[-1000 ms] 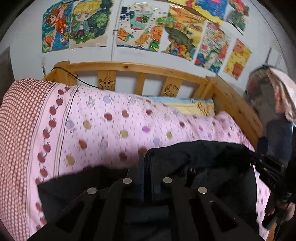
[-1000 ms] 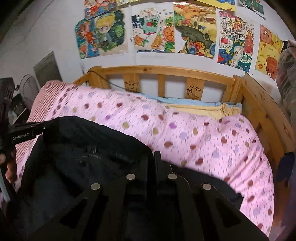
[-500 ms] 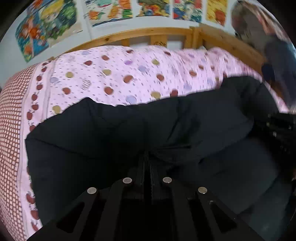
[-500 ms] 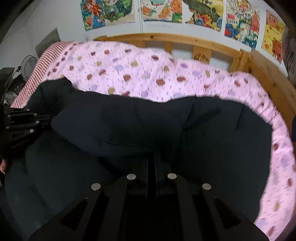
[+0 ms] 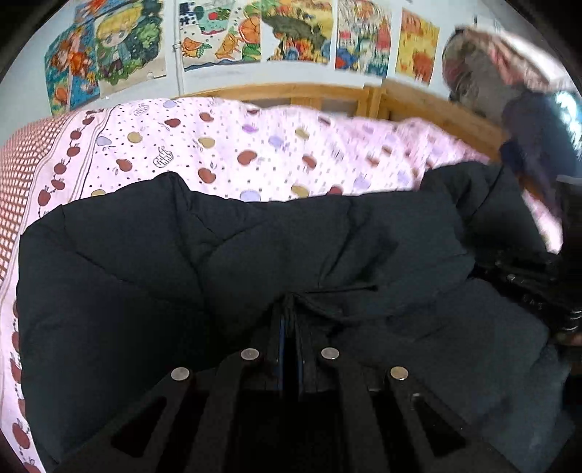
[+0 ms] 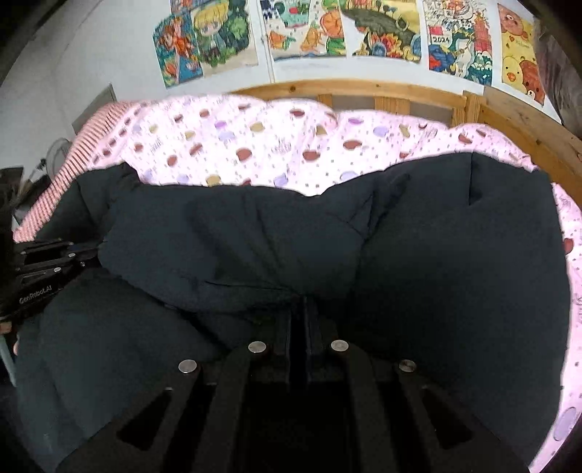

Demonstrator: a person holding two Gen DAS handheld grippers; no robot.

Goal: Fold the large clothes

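On the pink spotted quilt [image 5: 225, 145] of a wooden-framed bed [image 6: 363, 89] lies the black padded coat [image 5: 225, 254]; left gripper [image 5: 289, 313] and right gripper [image 6: 303, 309] each pinch its edge; posters [image 6: 385, 29] line the wall.

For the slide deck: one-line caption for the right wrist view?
Right gripper shut on the black padded jacket, folded over on the pink fruit-print quilt; left gripper at left edge.

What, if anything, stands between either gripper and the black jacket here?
Nothing visible: the left gripper and the right gripper are each shut on a fold of the black padded jacket, which lies on the pink quilt.
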